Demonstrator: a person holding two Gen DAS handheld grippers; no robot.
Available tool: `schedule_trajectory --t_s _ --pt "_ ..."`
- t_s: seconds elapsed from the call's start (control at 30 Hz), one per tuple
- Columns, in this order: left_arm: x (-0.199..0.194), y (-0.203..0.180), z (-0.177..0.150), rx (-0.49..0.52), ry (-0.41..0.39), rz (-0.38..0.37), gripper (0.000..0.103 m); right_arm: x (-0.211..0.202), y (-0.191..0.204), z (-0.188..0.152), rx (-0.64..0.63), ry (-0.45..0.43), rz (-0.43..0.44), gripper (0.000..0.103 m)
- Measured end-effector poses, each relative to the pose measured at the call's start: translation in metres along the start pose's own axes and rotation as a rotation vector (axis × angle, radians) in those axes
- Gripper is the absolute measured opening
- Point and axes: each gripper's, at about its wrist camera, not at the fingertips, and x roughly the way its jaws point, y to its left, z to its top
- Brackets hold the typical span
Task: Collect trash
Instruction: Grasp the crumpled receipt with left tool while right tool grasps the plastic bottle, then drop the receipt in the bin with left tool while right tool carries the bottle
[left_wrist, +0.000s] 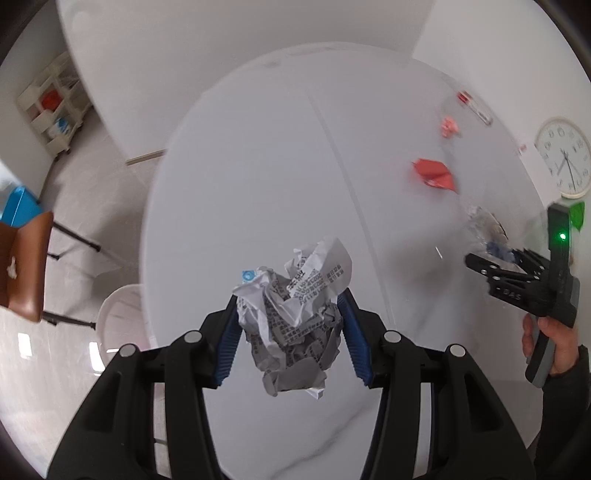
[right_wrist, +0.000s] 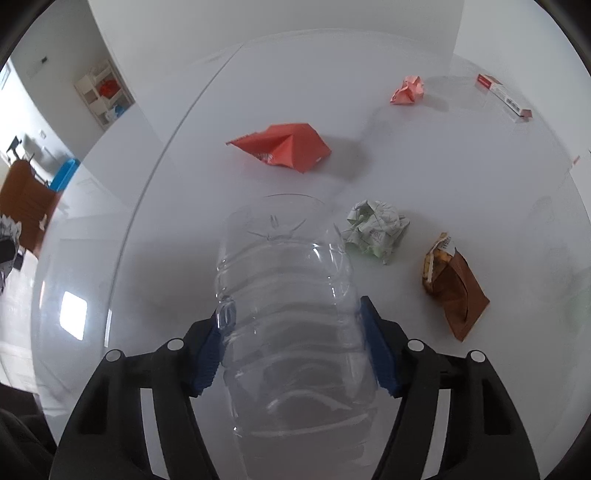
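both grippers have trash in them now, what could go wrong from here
1. The clear plastic bottle is wide and slick; the right gripper pinches only its sides, so it could slip or buckle.
2. The crumpled paper in the left gripper hangs loosely below the pads and could drop out before reaching a bin.

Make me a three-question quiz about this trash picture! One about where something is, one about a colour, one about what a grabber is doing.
1. What lies beside the crumpled green-and-white paper?
A. clock
B. brown snack bag
C. chair

2. What colour is the flattened carton?
A. red
B. blue
C. yellow

3. What is the left gripper doing?
A. standing empty
B. gripping a crumpled receipt
C. gripping a bottle

Answers:
1 B, the brown snack bag lies just right of the paper.
2 A, its folded card is red.
3 B, the pads press the crumpled receipt, lifted off the table.
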Motion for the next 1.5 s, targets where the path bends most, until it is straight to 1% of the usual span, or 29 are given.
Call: schedule_trajectory --t_s 0.1,0.13,0.23,0.33,0.4,0.47,0.57,0.6,0.67,0.77,0.83,0.97,1.03,1.2,1.3,1.33,1.43,1.5 --pt "-0.015 0.03 -0.007 -0.047 -0.016 0.008 0.049 -0.019 0.012 -0.003 0.032 -0.027 0.012 0.067" --pt "-0.017 0.034 -0.007 -0.052 -0.021 0.01 0.049 -0.026 0.018 -0.004 0.044 -0.038 0.019 0.067" --pt "-0.034 0.065 -0.016 -0.074 -0.044 0.029 0.049 -0.051 0.049 -0.008 0.068 -0.074 0.055 0.067" --pt "-0.044 0.089 -0.025 -0.076 -0.049 0.056 0.049 -0.073 0.092 -0.014 0.084 -0.109 0.106 0.067" --pt "-0.054 0.111 -0.033 -0.075 -0.062 0.069 0.049 -0.085 0.133 -0.018 0.093 -0.136 0.15 0.067" --pt "-0.063 0.134 -0.04 -0.078 -0.064 0.086 0.049 -0.093 0.163 -0.019 0.095 -0.149 0.184 0.067" --pt "-0.073 0.173 -0.052 -0.125 -0.064 0.078 0.049 -0.101 0.208 -0.021 0.136 -0.163 0.25 0.067" --pt "-0.076 0.187 -0.056 -0.141 -0.064 0.072 0.049 -0.102 0.217 -0.019 0.146 -0.166 0.266 0.067" --pt "-0.08 0.209 -0.062 -0.163 -0.069 0.074 0.049 -0.102 0.243 -0.014 0.144 -0.169 0.301 0.067" --pt "-0.081 0.239 -0.068 -0.186 -0.061 0.073 0.049 -0.099 0.277 -0.005 0.082 -0.158 0.283 0.067" --pt "-0.081 0.257 -0.07 -0.196 -0.06 0.079 0.049 -0.097 0.292 0.0 0.055 -0.153 0.273 0.067" --pt "-0.078 0.276 -0.073 -0.197 -0.056 0.082 0.05 -0.098 0.316 0.005 0.041 -0.151 0.262 0.068" --pt "-0.075 0.281 -0.073 -0.193 -0.053 0.076 0.05 -0.099 0.326 0.003 0.038 -0.144 0.256 0.068" --pt "-0.064 0.29 -0.075 -0.185 -0.032 0.053 0.05 -0.097 0.338 -0.004 0.028 -0.121 0.236 0.068" --pt "-0.041 0.293 -0.077 -0.174 0.003 0.04 0.05 -0.098 0.344 -0.004 0.019 -0.118 0.224 0.068" --pt "-0.03 0.295 -0.078 -0.173 0.022 0.04 0.05 -0.099 0.346 -0.005 0.017 -0.116 0.222 0.068" --pt "0.02 0.303 -0.083 -0.166 0.094 0.045 0.05 -0.1 0.353 -0.005 -0.003 -0.102 0.202 0.068" --pt "0.065 0.309 -0.09 -0.166 0.158 0.04 0.051 -0.101 0.357 -0.006 -0.017 -0.087 0.187 0.068"
